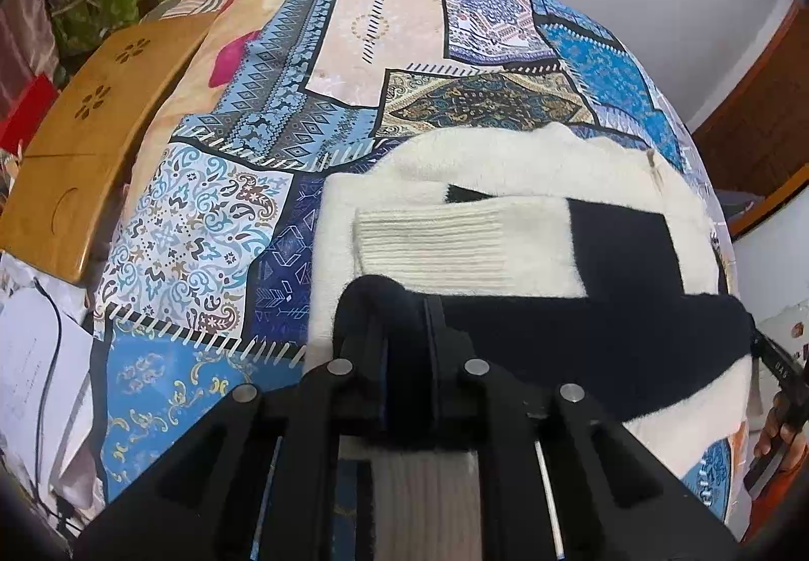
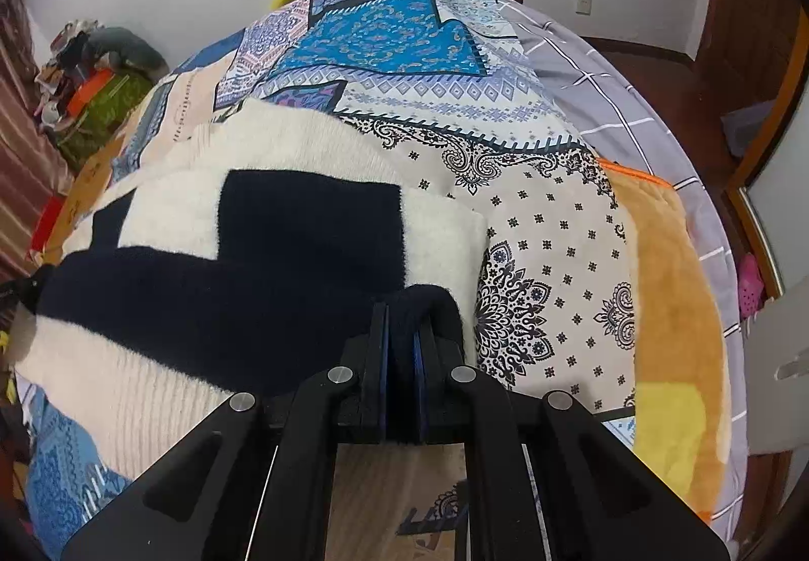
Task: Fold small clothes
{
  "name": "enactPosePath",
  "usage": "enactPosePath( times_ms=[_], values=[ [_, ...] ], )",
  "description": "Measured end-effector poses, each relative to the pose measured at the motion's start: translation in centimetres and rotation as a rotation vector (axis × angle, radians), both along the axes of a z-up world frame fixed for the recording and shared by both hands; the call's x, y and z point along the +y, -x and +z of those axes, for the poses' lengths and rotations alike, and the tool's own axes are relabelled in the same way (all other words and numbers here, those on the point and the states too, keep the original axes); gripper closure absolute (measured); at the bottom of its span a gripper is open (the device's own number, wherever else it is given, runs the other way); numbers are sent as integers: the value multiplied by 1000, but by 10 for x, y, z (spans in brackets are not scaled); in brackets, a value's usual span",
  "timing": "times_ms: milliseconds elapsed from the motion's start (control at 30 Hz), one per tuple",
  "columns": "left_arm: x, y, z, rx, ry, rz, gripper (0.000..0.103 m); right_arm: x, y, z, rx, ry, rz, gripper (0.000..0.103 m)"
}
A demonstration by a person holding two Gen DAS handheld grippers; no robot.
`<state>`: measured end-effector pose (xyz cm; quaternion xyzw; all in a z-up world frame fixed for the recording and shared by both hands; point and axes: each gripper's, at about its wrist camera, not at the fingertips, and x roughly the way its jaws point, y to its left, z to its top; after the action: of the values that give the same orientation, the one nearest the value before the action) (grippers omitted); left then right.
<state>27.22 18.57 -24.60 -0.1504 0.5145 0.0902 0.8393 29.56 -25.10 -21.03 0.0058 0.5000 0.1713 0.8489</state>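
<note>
A cream and navy knit sweater (image 1: 505,186) lies on the patterned bedspread (image 1: 212,207), partly folded, with a ribbed cream cuff (image 1: 430,242) laid across it. My left gripper (image 1: 404,308) is shut on the sweater's navy edge at its left corner. My right gripper (image 2: 402,313) is shut on the same navy edge (image 2: 227,308) at the right corner of the sweater (image 2: 283,141). The two grippers hold the navy band stretched between them, above the cream body. The right gripper shows at the far right of the left wrist view (image 1: 781,374).
A wooden lap tray (image 1: 91,131) lies at the bed's left side. Papers and a cable (image 1: 45,348) lie below it. An orange and yellow blanket (image 2: 672,308) and a grey checked sheet (image 2: 607,105) lie right of the bedspread (image 2: 546,257). Clutter (image 2: 91,85) sits at the far left.
</note>
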Motion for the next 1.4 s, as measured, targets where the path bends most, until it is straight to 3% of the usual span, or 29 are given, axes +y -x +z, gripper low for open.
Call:
enactPosePath(
  times_ms=[167, 300, 467, 533, 567, 733, 1167, 1300, 1400],
  values=[
    [-2, 5, 7, 32, 8, -30, 85, -8, 5, 11, 26, -27, 1, 92],
    [-6, 14, 15, 47, 5, -51, 77, -10, 13, 18, 48, -30, 15, 74],
    [-9, 30, 28, 31, 28, -50, 64, -11, 33, 30, 14, -5, 37, 53],
    [-10, 39, 34, 16, 15, -45, 55, -12, 40, 34, 5, -11, 42, 45],
    [-11, 42, 36, 10, 4, -39, 46, -13, 43, 36, 0, -18, 45, 45],
    [-11, 61, 41, -3, 17, -40, 43, -22, 55, 38, 3, -59, 32, 44],
    [-17, 87, -11, 91, 169, -11, 43, -20, 68, 8, 87, -101, 23, 47],
    [-23, 88, -15, 86, 197, -17, 44, -15, 66, 0, 125, -126, 22, 68],
    [-26, 88, -16, 88, 220, -34, 58, -11, 66, -2, 135, -136, 34, 79]
  ],
)
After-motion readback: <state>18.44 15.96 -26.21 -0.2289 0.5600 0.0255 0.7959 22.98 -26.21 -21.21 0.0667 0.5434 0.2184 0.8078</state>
